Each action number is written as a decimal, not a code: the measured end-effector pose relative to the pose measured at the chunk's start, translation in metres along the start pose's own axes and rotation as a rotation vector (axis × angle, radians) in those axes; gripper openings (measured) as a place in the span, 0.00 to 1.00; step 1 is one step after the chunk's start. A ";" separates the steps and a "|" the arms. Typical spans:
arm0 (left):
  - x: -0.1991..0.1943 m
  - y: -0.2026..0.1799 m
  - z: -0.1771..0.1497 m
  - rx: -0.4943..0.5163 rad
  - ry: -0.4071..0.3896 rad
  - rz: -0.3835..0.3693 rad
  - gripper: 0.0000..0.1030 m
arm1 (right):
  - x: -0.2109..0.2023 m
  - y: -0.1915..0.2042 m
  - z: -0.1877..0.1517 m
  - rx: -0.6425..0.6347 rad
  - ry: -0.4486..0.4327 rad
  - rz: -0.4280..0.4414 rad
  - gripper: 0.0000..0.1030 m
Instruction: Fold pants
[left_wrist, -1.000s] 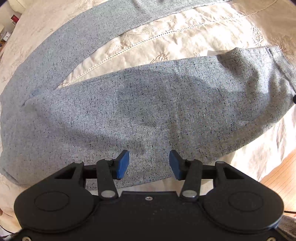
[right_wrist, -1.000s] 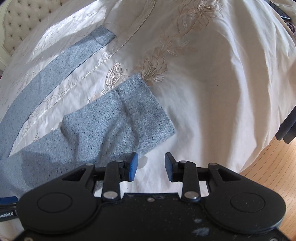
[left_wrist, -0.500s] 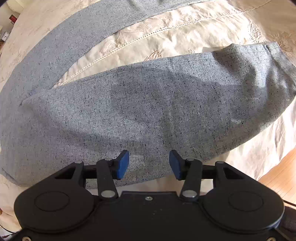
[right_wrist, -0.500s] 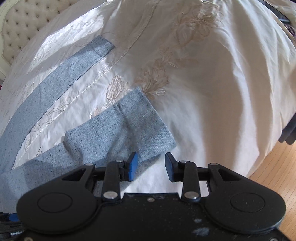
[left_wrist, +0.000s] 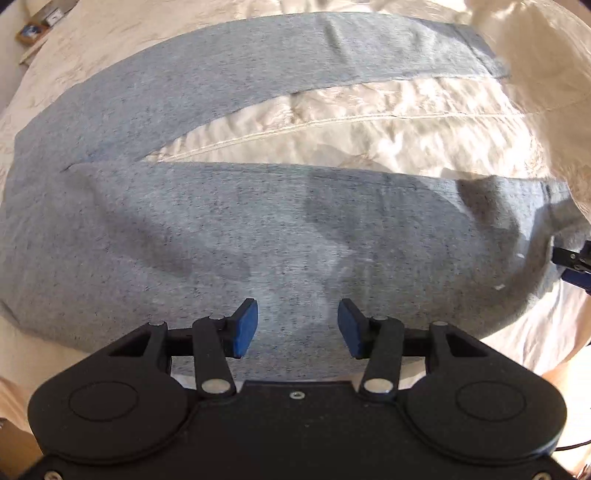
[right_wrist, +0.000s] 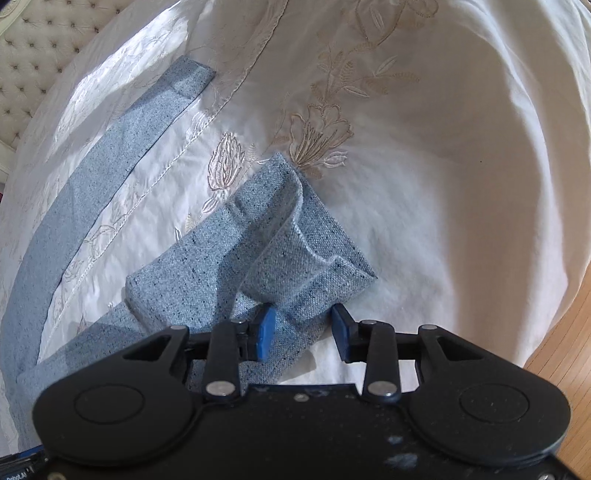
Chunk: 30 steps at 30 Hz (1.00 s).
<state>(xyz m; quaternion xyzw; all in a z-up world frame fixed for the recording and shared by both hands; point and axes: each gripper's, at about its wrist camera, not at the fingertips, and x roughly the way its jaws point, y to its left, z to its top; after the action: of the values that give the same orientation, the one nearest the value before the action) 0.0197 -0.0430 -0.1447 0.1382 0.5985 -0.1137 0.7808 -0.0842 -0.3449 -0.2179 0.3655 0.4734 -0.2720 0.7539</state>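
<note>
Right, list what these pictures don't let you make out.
- Waistband: left wrist view, pants run off the left edge.
- Near leg's lower edge: both views, hidden behind each gripper's body.
- Cuff: right wrist view, rumpled between the right gripper's fingers; contact unclear.
- Shelf items: left wrist view, too small.

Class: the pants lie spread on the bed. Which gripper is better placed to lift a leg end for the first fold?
Probably the right gripper: the near leg's rumpled hem lies between its open pads. The left gripper hovers open over the pants' wide middle.
</note>
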 end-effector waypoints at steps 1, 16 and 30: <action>0.001 0.009 -0.002 -0.025 0.003 0.021 0.54 | 0.000 0.000 0.000 0.001 -0.003 0.004 0.36; 0.016 0.137 -0.053 -0.311 0.082 0.129 0.54 | -0.062 -0.017 -0.018 0.036 -0.040 -0.020 0.08; 0.031 0.213 -0.060 -0.495 0.013 0.006 0.54 | -0.067 0.006 -0.025 0.002 -0.068 -0.133 0.08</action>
<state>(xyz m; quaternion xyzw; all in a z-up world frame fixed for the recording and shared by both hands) 0.0461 0.1770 -0.1728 -0.0547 0.6128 0.0393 0.7874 -0.1196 -0.3165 -0.1626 0.3249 0.4705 -0.3341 0.7493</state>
